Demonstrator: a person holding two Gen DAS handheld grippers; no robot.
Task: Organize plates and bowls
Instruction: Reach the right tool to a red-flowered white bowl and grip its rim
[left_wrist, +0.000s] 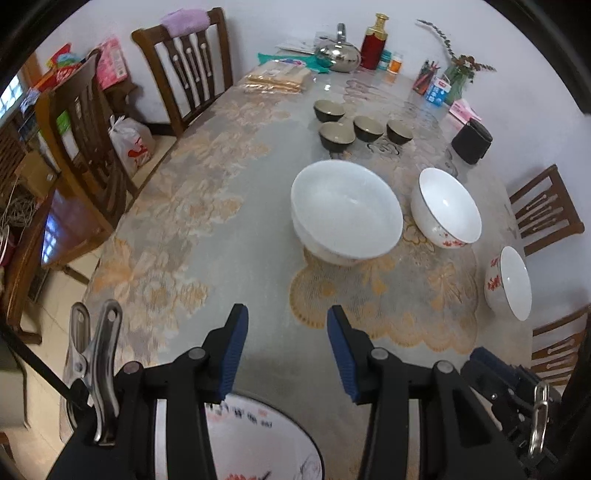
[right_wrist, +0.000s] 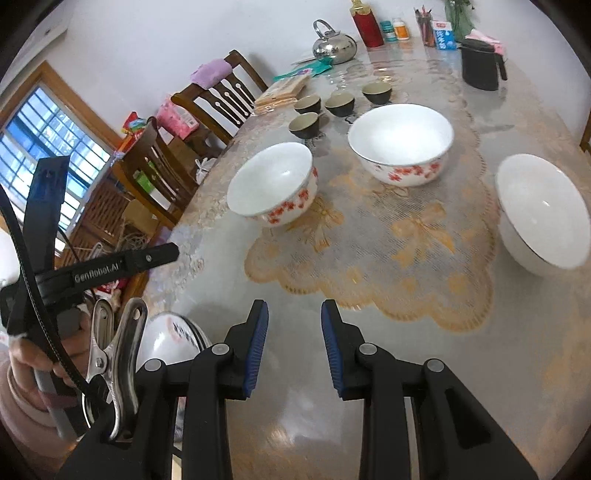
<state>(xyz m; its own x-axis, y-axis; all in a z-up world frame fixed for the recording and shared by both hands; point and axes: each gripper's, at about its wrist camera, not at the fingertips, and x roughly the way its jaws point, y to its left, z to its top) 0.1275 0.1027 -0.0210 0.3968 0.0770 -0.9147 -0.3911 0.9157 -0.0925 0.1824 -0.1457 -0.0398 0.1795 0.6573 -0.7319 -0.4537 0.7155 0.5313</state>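
Above the table (left_wrist: 207, 206), both the left gripper (left_wrist: 287, 350) and right gripper (right_wrist: 294, 347) hover parted, empty.

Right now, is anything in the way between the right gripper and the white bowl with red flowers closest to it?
Nothing visible is. The right gripper hangs open and empty over bare lace tablecloth, and the near white bowl with red flowers sits just beyond, to its left. The other white bowls stand off to the side.
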